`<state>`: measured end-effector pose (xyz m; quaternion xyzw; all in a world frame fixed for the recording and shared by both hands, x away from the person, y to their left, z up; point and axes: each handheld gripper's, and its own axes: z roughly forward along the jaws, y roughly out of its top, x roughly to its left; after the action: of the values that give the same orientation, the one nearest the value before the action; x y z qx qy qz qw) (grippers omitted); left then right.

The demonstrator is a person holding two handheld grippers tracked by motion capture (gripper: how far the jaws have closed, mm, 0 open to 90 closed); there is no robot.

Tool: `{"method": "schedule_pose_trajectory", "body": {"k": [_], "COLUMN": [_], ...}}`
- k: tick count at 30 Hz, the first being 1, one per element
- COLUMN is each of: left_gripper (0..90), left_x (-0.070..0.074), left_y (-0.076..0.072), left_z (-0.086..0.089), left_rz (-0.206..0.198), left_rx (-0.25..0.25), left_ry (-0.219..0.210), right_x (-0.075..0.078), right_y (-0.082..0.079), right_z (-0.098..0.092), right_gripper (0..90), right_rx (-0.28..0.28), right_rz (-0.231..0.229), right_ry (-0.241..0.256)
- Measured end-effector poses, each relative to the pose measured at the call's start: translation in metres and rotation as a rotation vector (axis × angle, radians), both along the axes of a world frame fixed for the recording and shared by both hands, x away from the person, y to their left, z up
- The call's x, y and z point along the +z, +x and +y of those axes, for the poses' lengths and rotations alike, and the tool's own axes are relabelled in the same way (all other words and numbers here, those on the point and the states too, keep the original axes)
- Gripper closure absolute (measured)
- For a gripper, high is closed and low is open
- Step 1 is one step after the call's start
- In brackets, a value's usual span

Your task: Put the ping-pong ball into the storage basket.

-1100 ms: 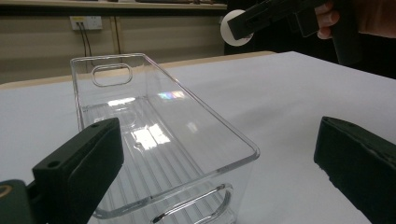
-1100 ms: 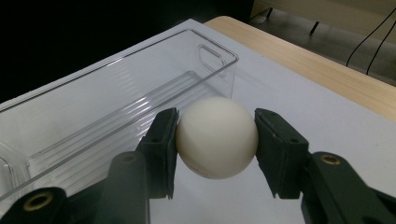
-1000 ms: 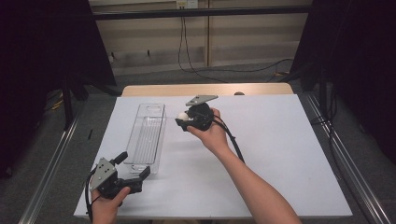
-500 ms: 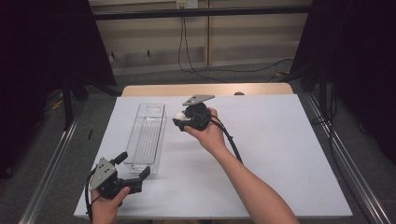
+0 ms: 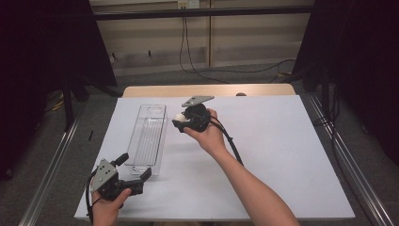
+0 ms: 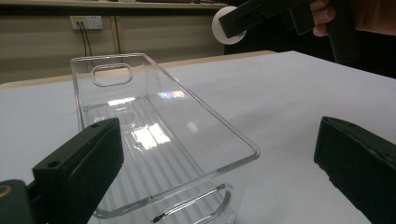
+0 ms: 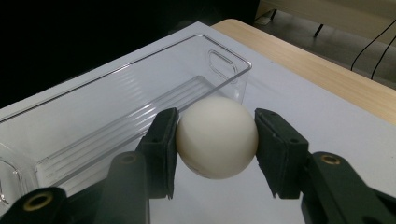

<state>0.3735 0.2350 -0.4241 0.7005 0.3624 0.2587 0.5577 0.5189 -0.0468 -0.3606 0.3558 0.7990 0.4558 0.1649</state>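
Clamping a white ball [image 7: 216, 137] between its two black jaws, the right gripper [image 5: 181, 118] hangs above the white worktop [image 5: 282, 155], just beside the far end of a clear plastic bin [image 5: 149, 136] — the ball is pinched on both sides and lifted clear of the surface. In the right gripper view the ball sits squarely between the pads, with the bin's handle cut-out beyond it, toward the worktop's wooden far edge. The bin lies lengthwise on the left half of the worktop, nothing inside it. Near the front left corner, the left gripper [image 5: 134, 168] rests low with its jaws spread wide — nothing between them — facing the bin's near end. From the left gripper view, the ball [image 6: 226, 29] appears high up beyond the bin's far end.
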Motion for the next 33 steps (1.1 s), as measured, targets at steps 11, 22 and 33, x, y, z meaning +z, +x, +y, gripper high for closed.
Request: {"method": "schedule_pose_trajectory", "body": {"k": [11, 22, 33], "left_gripper": [1.6, 1.6, 1.6], "left_x": [0.000, 0.000, 0.000], "left_y": [0.000, 0.000, 0.000], "left_z": [0.000, -0.001, 0.000], "left_rz": [-0.001, 0.004, 0.003], "left_rx": [0.004, 0.005, 0.005], "left_ry": [-0.012, -0.012, -0.011], "right_x": [0.000, -0.001, -0.001], "right_y": [0.001, 0.001, 0.002], "right_z": [0.004, 0.008, 0.013], "right_gripper": [51.3, 51.3, 51.3], "right_rx": [0.014, 0.018, 0.026], "right_rz": [-0.005, 0.001, 0.003], "right_ry": [-0.003, -0.008, -0.002]}}
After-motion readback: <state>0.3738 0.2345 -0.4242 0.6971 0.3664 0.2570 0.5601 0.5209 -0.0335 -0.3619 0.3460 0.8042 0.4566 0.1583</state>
